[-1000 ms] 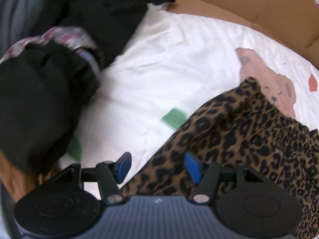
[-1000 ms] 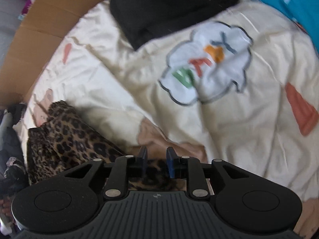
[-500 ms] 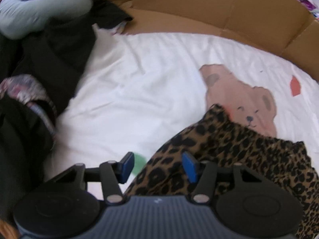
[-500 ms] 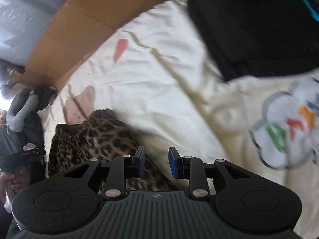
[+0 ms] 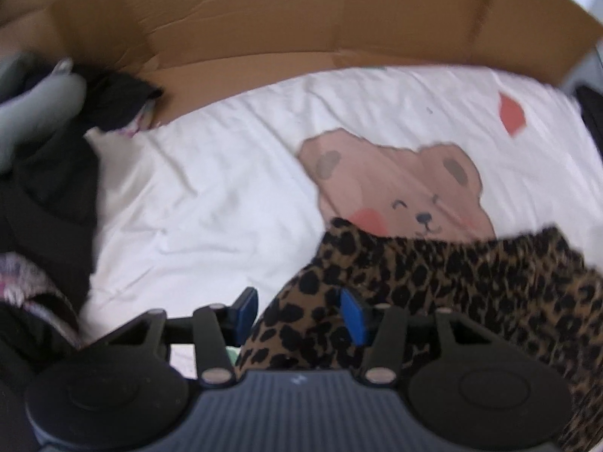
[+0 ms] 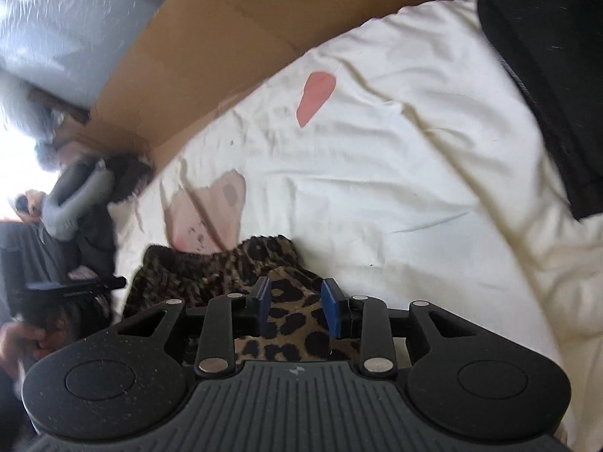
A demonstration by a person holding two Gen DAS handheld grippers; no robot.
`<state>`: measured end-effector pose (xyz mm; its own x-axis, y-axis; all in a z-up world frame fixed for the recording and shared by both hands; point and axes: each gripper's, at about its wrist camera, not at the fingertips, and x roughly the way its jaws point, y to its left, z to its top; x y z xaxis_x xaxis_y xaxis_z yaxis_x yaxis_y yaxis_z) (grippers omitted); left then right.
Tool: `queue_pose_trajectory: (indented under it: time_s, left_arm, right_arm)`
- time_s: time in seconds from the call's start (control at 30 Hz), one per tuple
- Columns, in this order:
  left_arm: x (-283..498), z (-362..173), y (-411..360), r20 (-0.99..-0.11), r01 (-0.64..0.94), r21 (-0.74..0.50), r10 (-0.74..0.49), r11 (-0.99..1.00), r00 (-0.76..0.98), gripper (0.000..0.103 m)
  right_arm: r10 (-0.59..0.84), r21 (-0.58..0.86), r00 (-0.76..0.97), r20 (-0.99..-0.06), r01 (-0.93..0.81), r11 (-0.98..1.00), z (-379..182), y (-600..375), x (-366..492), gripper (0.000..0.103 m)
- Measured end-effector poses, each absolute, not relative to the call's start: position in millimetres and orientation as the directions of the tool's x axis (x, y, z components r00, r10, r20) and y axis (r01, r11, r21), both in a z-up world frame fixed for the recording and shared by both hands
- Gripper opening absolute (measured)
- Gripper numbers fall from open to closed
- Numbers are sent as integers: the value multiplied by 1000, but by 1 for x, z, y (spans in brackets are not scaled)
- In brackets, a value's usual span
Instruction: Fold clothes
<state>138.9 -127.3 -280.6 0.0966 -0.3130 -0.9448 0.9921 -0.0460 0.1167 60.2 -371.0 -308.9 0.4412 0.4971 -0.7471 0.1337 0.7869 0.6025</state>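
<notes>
Leopard-print garment [image 5: 471,286] sits bunched on the white bear-print sheet [image 5: 226,196], no fold visible yet — most of the job left. Left gripper [image 5: 297,312] is about half open, cloth between the pads, grip unclear. Right gripper [image 6: 296,307] — jaws opening, cloth between them, not pinched.

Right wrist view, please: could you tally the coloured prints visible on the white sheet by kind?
Bear face print: 1, its lower edge covered by the leopard-print garment
Red-pink patch: 1
Total: 2
</notes>
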Motion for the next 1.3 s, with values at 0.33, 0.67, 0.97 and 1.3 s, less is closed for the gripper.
queue_pose_trajectory:
  time_s: [0.33, 0.67, 0.97, 1.3]
  left_arm:
    - [128, -318, -128, -933, 966, 227, -311, -127, 179, 30]
    - [166, -311, -136, -937, 991, 121, -323, 49, 131, 3]
    - [200, -326, -145, -948, 974, 51, -296, 222, 117, 3]
    - [213, -325, -145, -948, 961, 53, -289, 272, 134, 4]
  right_arm:
    - [564, 661, 404, -720, 152, 735, -330, -360, 78, 32]
    - [545, 639, 405, -734, 138, 757, -333, -345, 86, 32]
    - [515, 608, 404, -756, 142, 781, -336, -342, 93, 32]
    - [466, 545, 397, -791, 113, 831, -337, -339, 95, 32]
